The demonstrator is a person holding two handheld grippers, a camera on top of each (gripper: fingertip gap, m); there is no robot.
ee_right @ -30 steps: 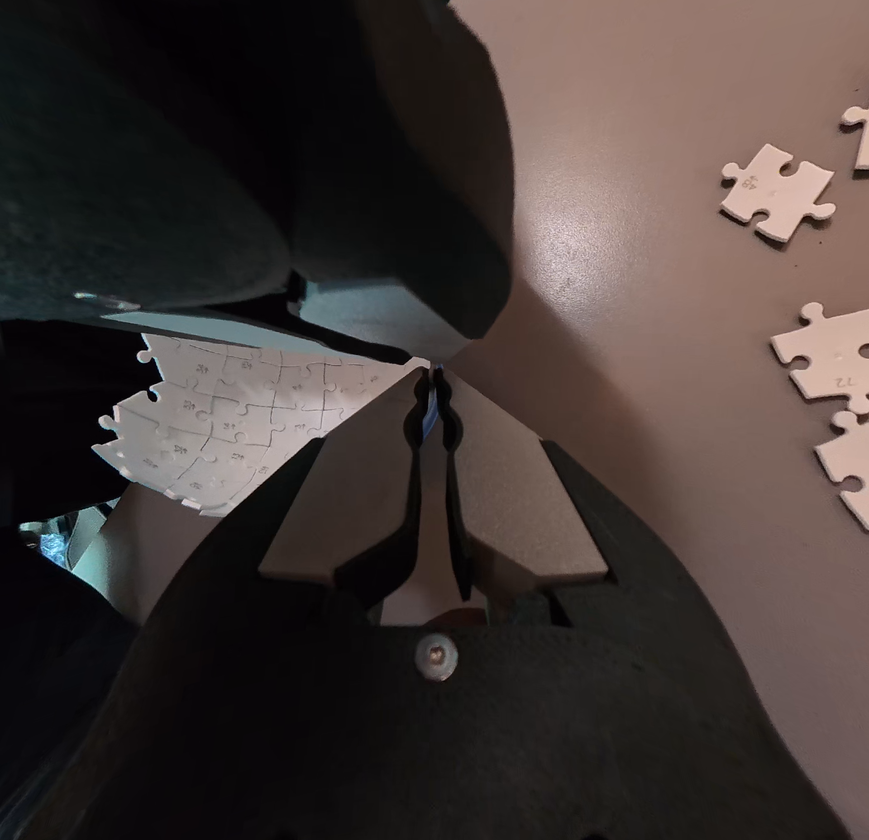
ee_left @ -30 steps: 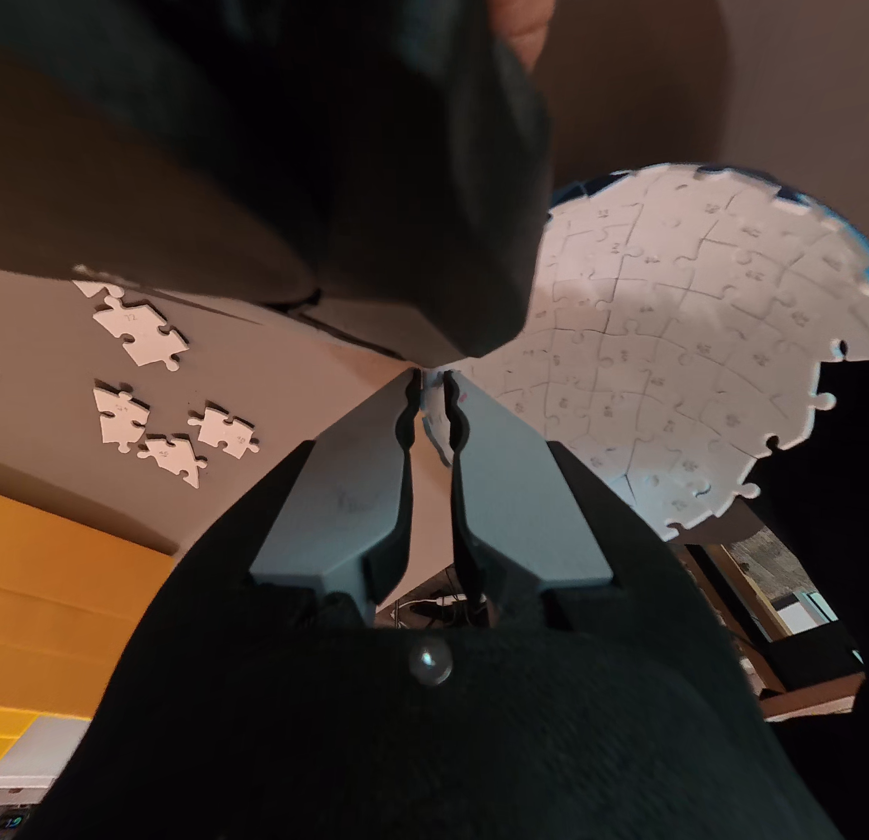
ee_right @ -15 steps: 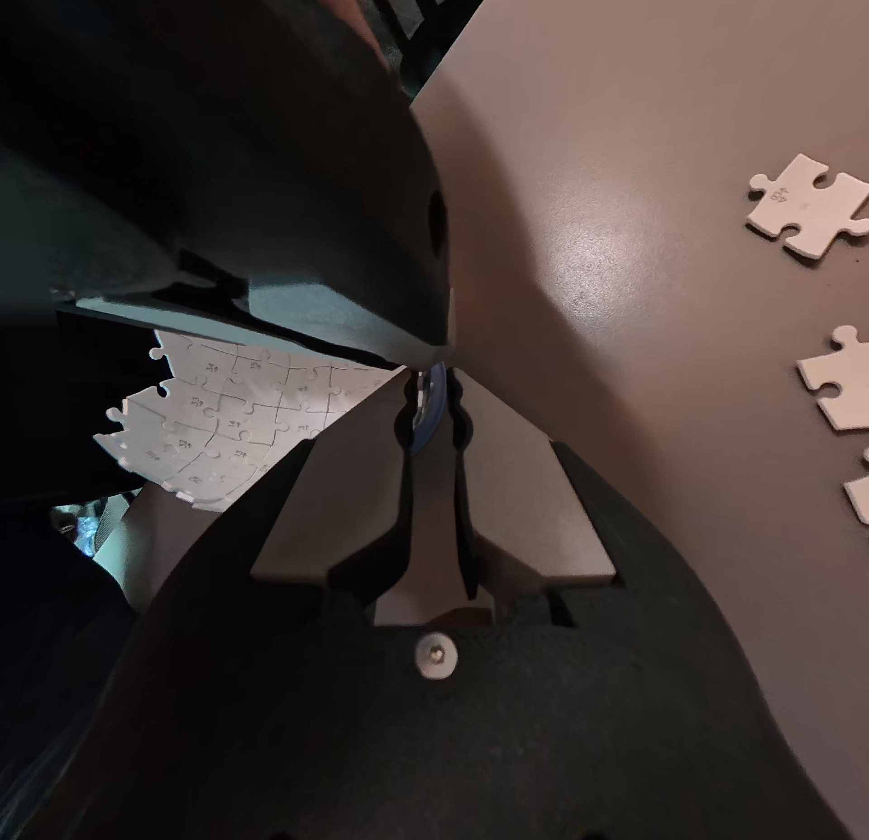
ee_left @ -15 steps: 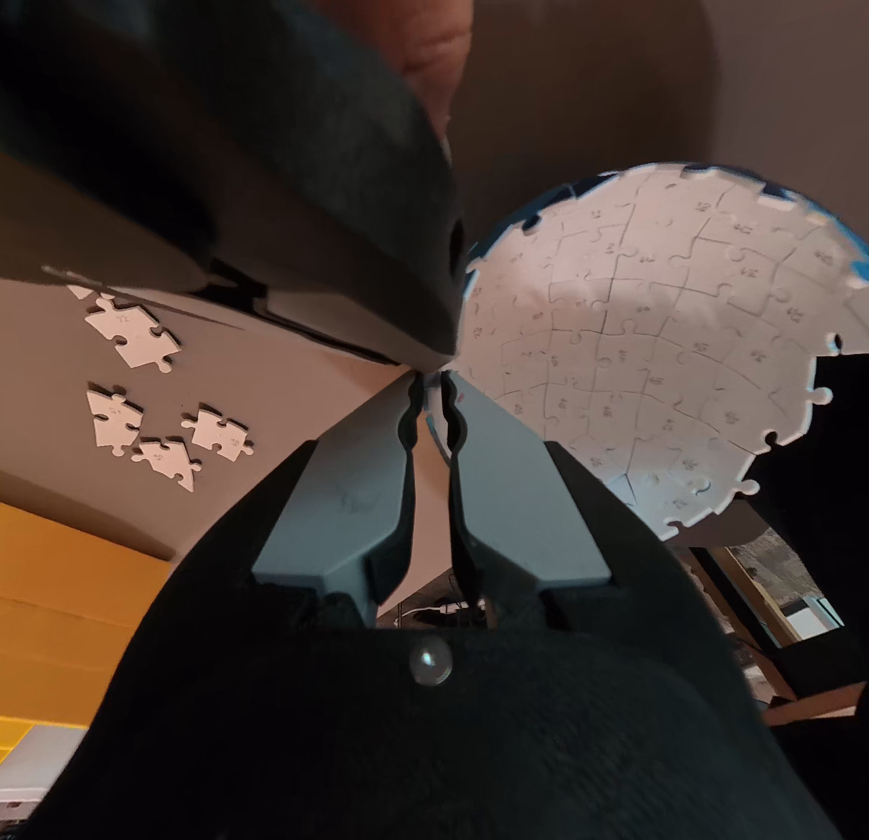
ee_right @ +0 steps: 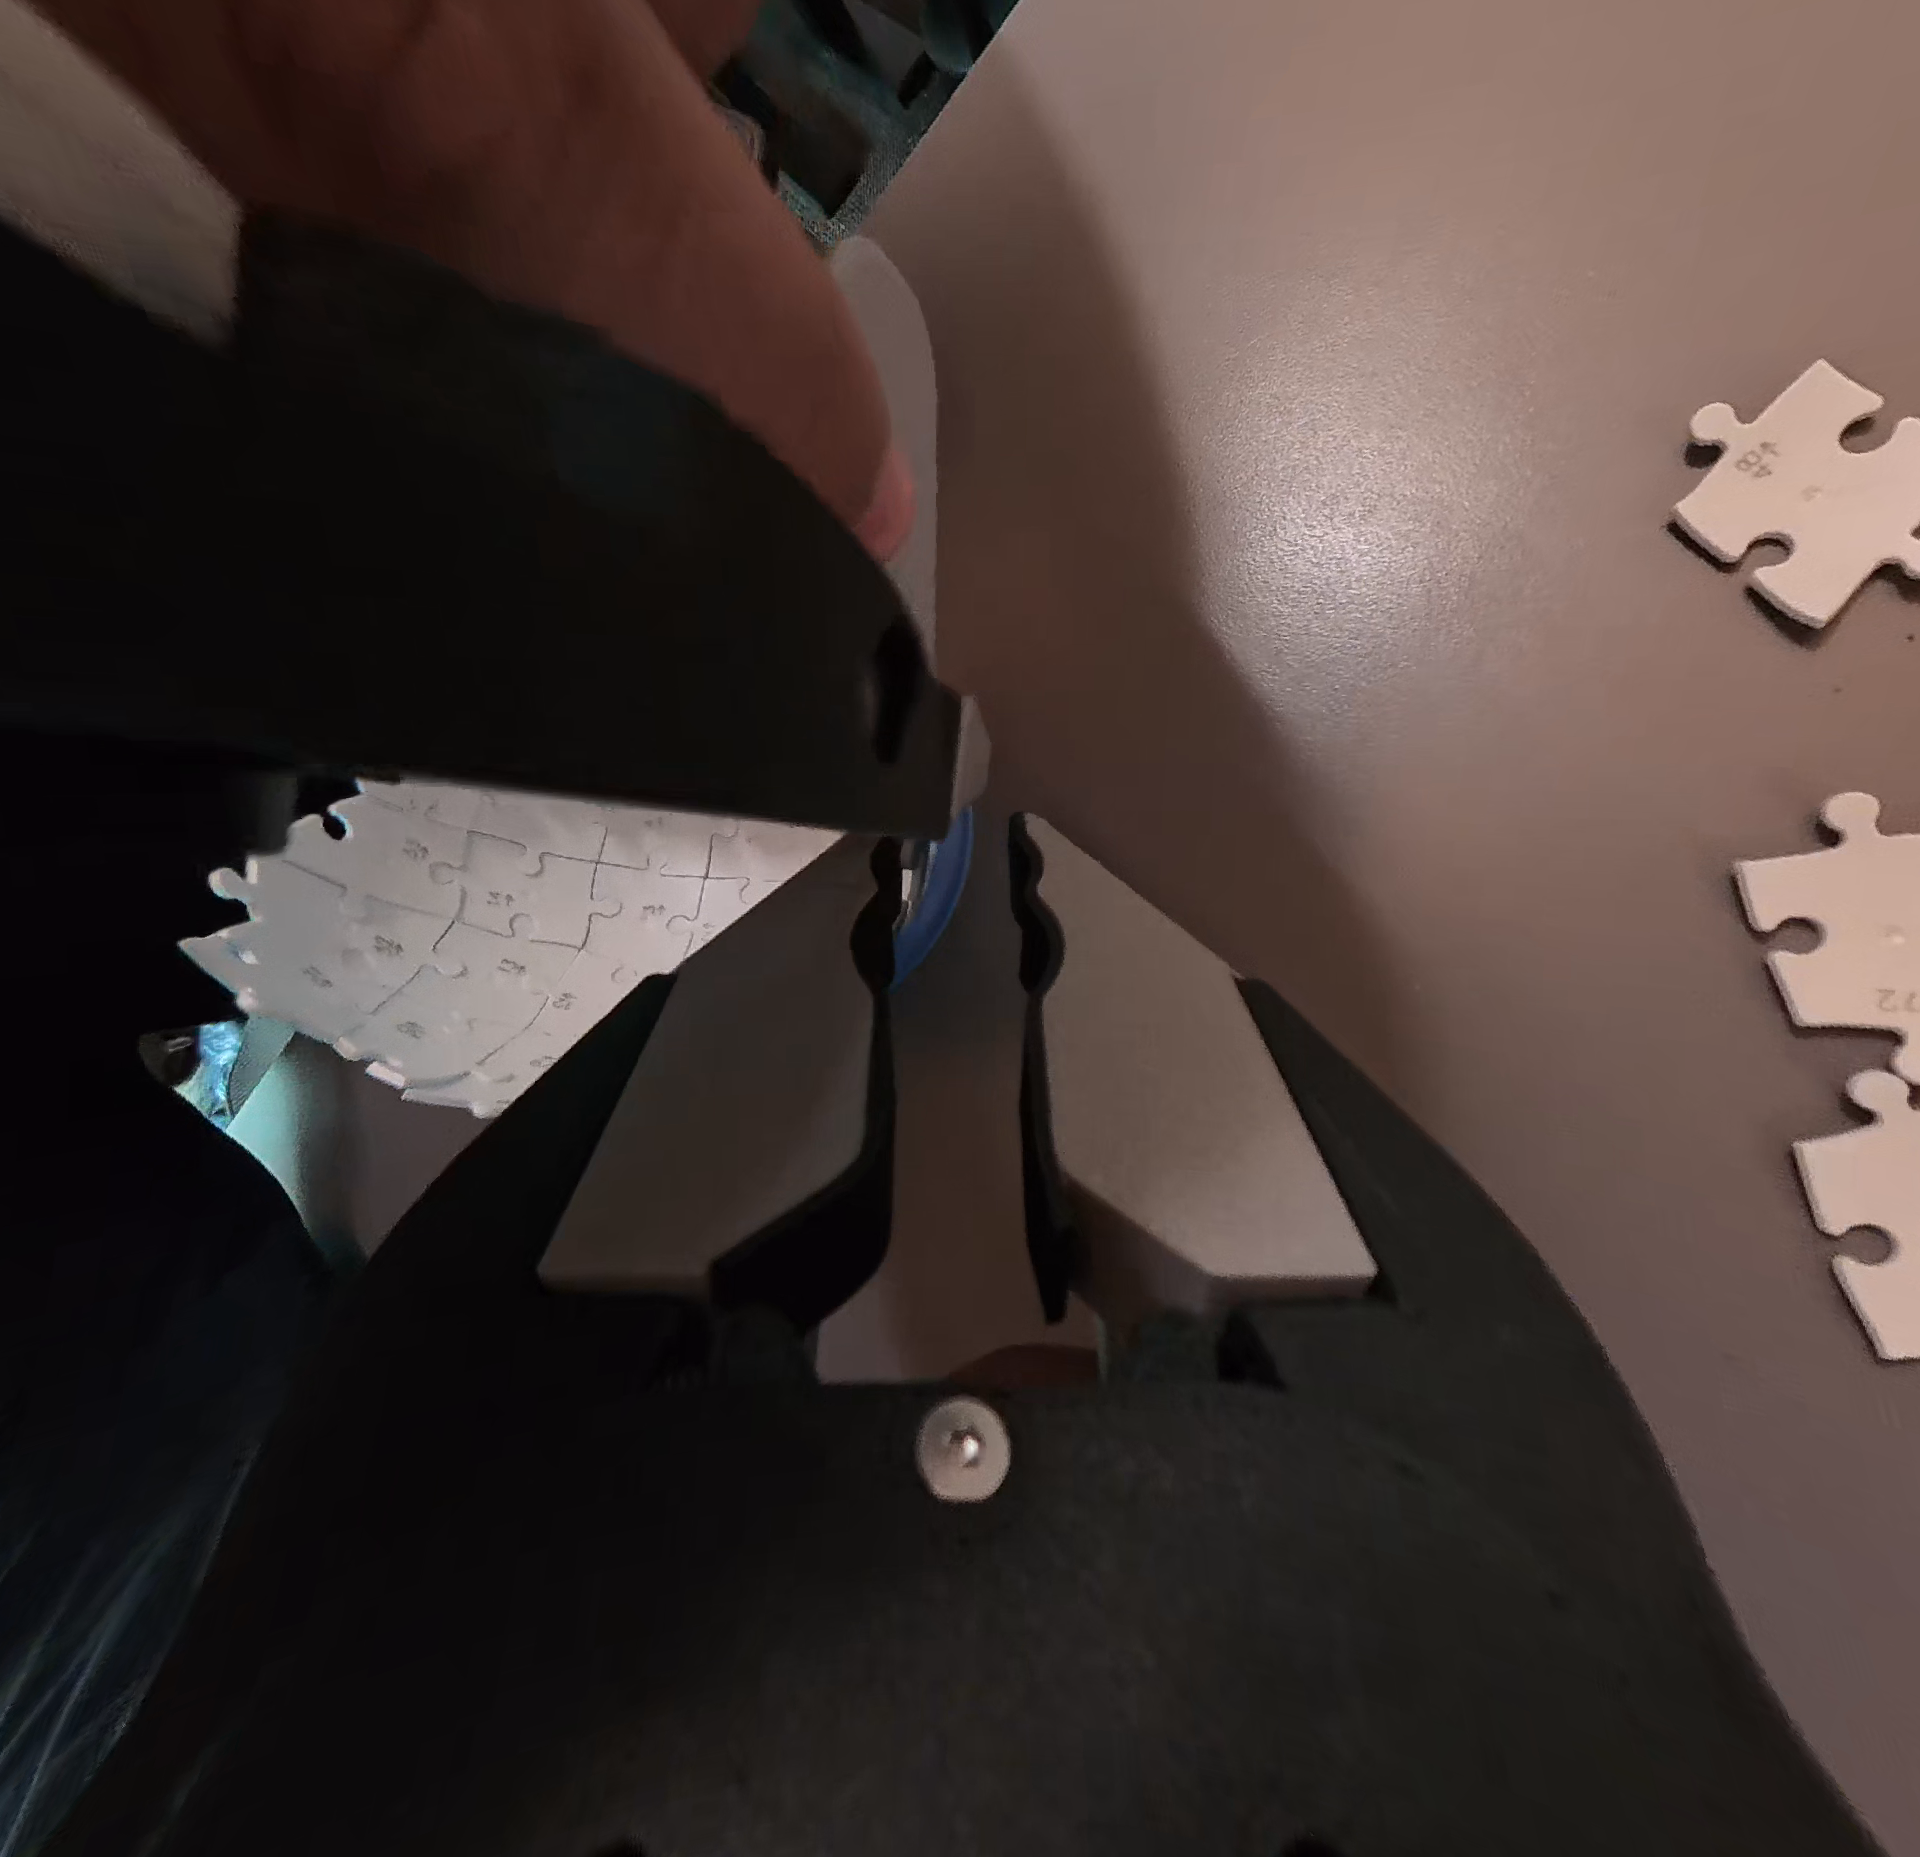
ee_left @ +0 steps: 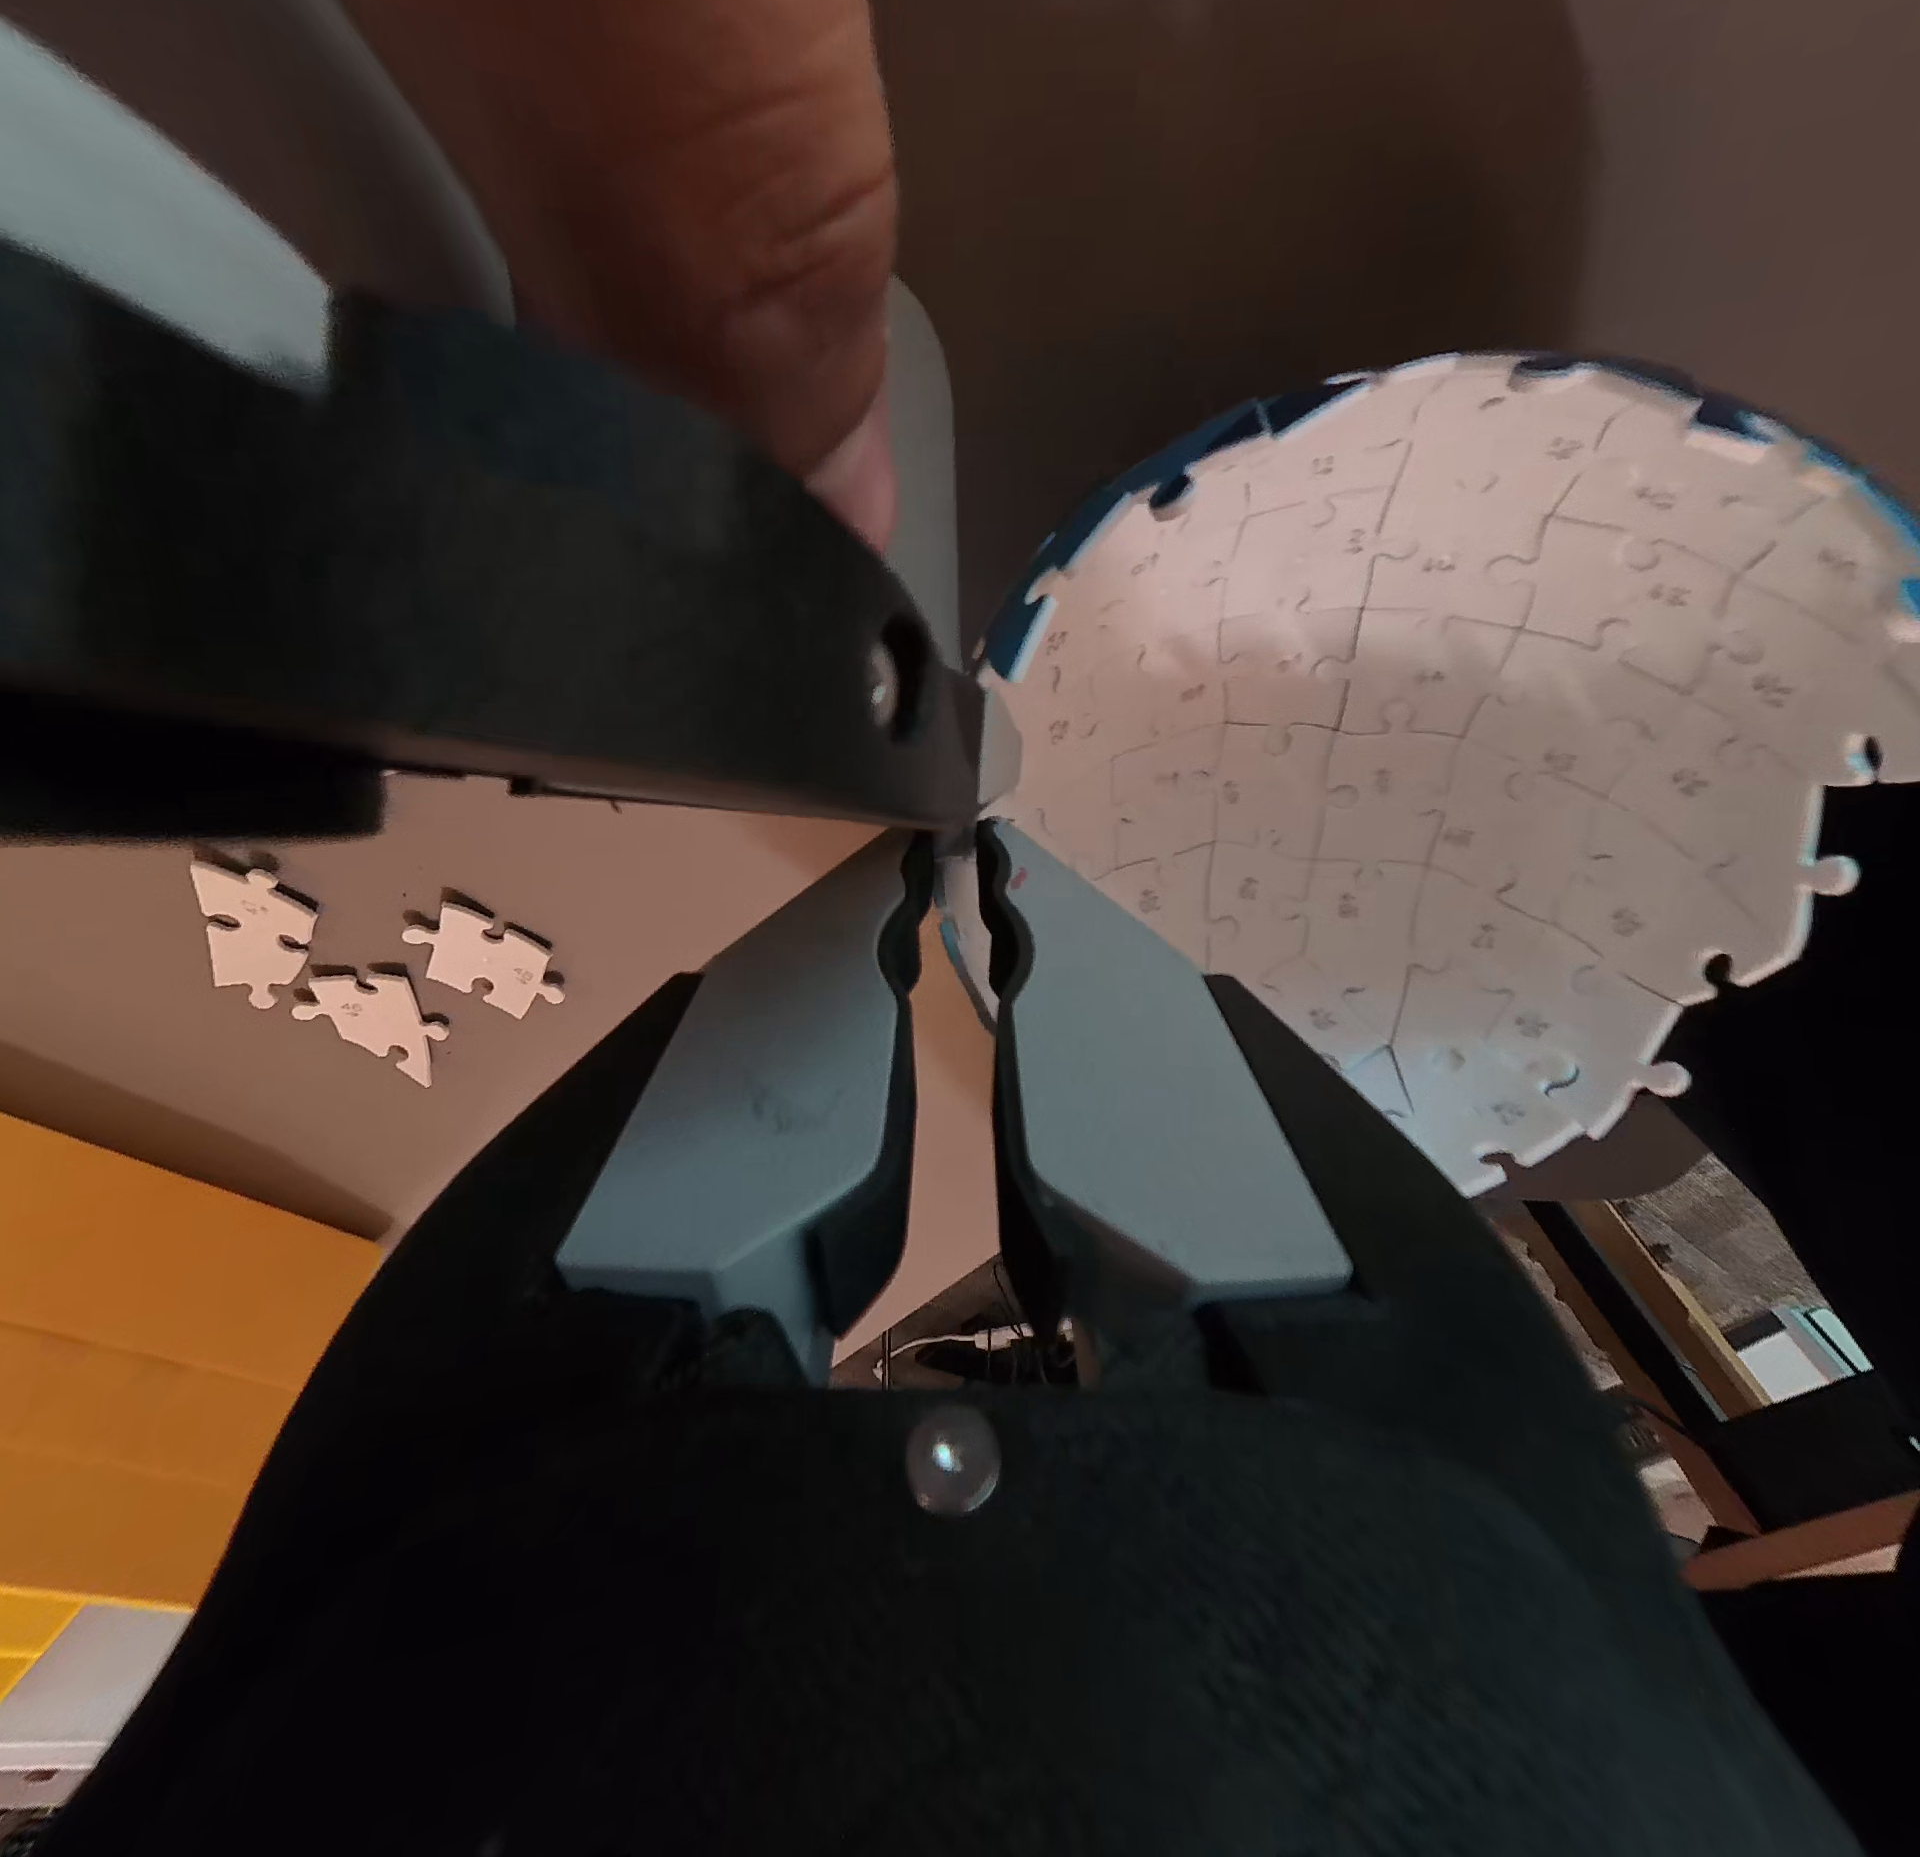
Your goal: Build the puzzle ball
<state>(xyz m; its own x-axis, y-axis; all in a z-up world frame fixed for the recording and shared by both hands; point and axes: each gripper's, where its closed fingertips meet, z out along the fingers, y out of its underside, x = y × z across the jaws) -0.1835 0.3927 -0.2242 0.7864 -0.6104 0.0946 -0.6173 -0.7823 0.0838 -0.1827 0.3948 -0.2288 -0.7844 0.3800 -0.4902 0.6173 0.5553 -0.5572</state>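
Left wrist view: my left tool [ee_left: 951, 851] pinches the half-built puzzle ball [ee_left: 1455, 768] by its rim; my right tool [ee_right: 951, 851], narrowly parted, must seat its blue-edged piece [ee_right: 940, 908].

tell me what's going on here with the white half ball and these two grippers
A person works two handheld grippers at a half-built white puzzle ball shell held above a grey table. The left gripper pinches the shell's blue-faced rim. The right gripper stands slightly open around that same rim. Several loose white puzzle pieces lie on the table, not yet fitted.
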